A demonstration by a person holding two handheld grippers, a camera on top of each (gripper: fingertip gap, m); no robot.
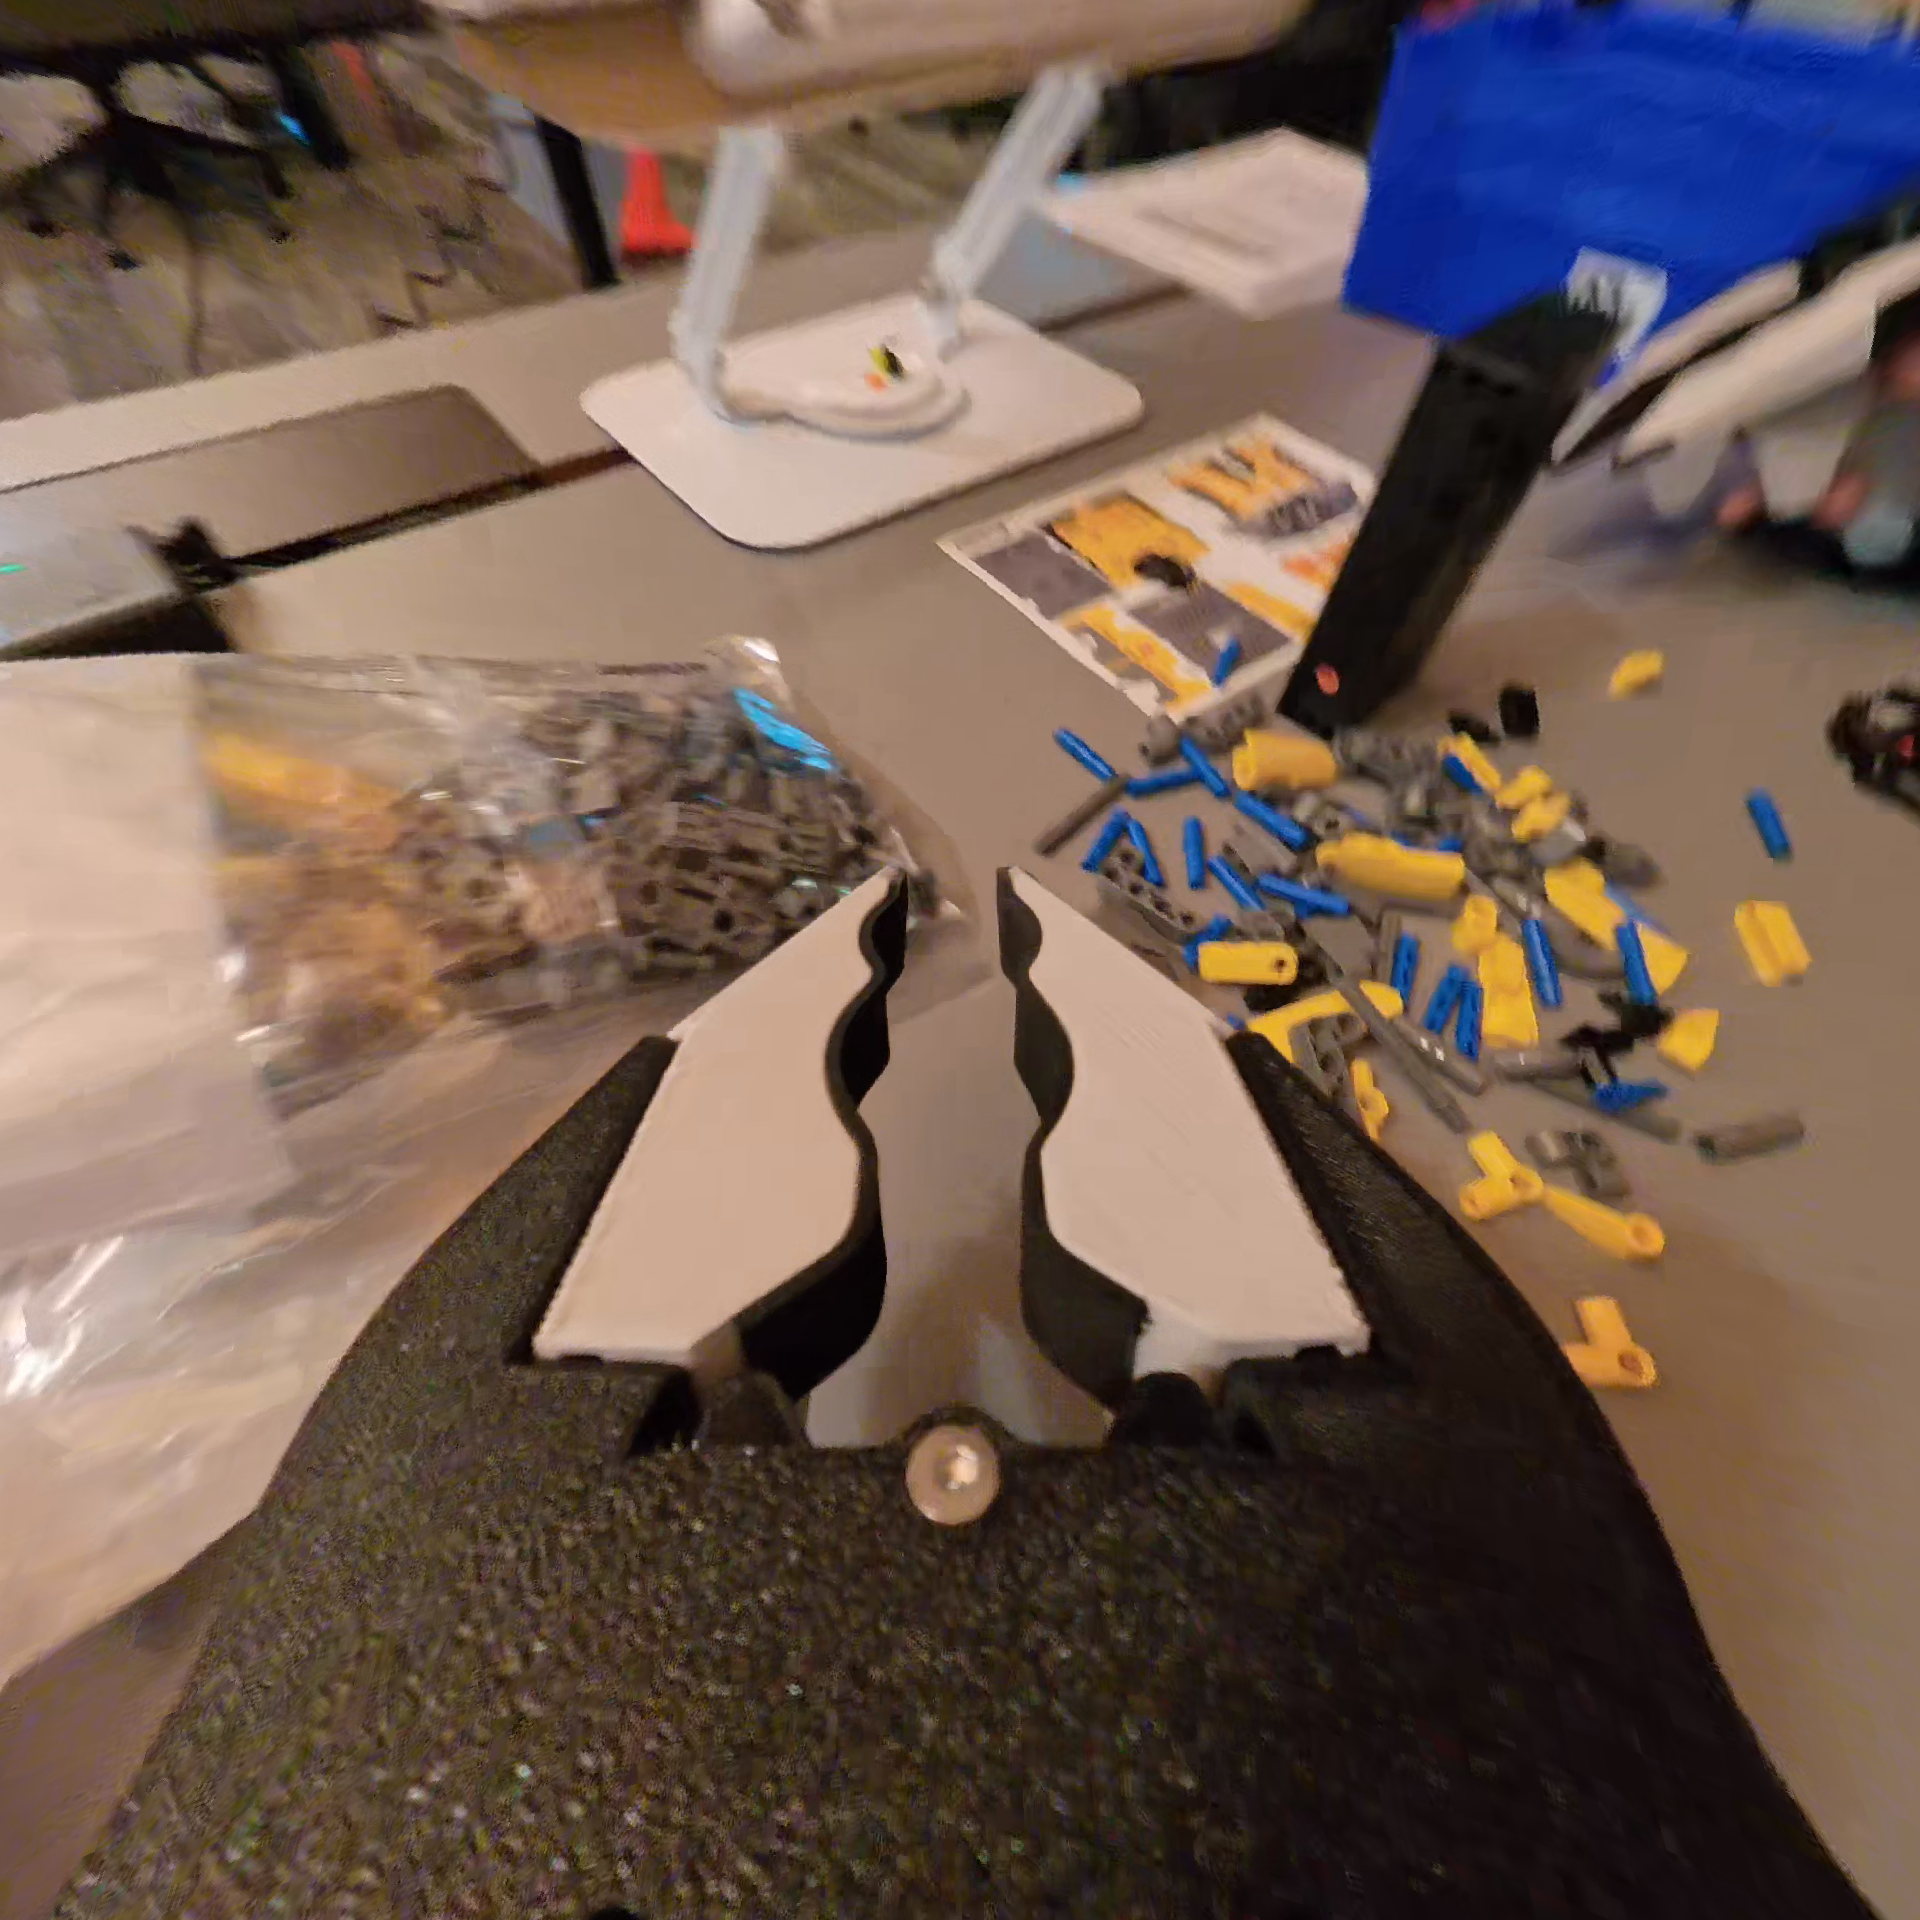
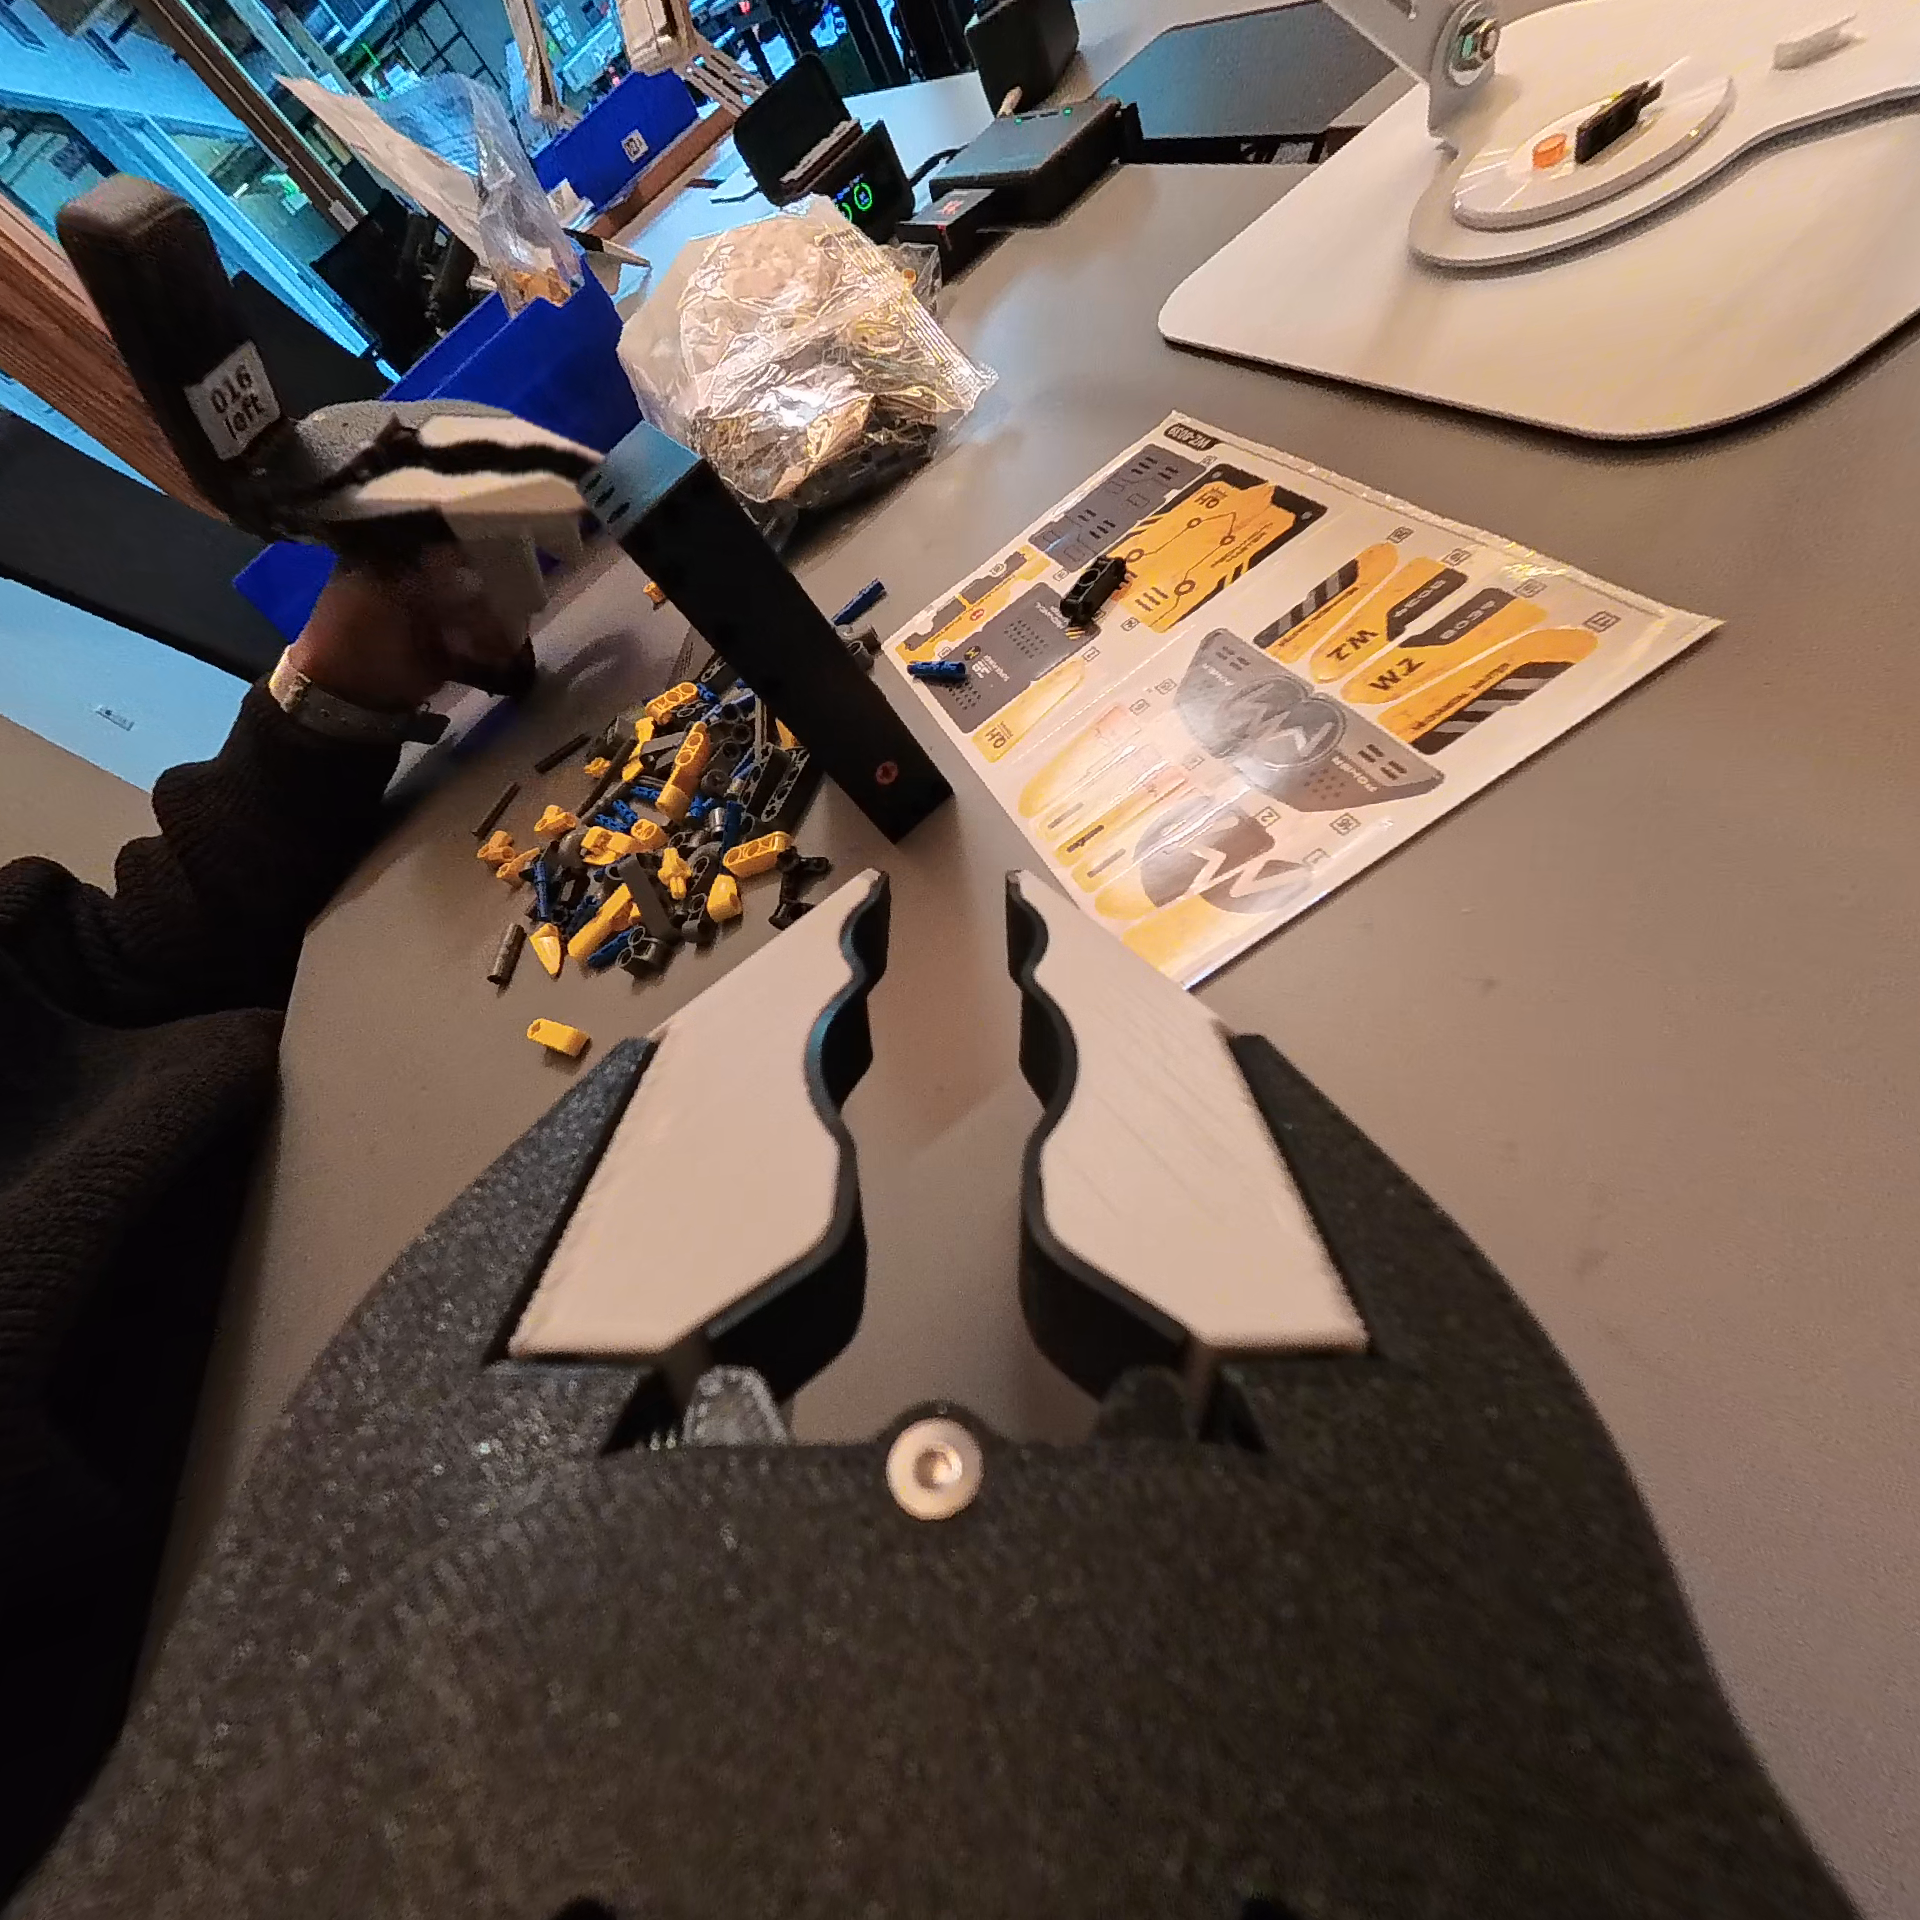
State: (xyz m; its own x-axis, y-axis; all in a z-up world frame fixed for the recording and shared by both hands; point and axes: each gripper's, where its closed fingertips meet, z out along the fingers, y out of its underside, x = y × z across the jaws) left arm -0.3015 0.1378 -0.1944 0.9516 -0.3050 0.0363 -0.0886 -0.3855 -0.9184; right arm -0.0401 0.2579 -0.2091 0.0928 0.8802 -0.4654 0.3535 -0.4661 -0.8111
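Observation:
My left gripper is open and empty, low over the grey table. Its tips sit between a clear plastic bag of small building pieces on the left and a loose pile of yellow, blue and grey pieces on the right. My right gripper is open and empty above bare table, just short of the pile and a tilted black box. The box's lower end rests on the table. Its upper end meets the fingertips of another hand-held gripper.
A yellow and grey sticker sheet lies flat right of the box, with a few pieces on it. A white monitor stand base is at the back right. A blue container and black devices are behind. A dark sleeve fills the left edge. Some 30 cm of space lies between my two pairs of fingers.

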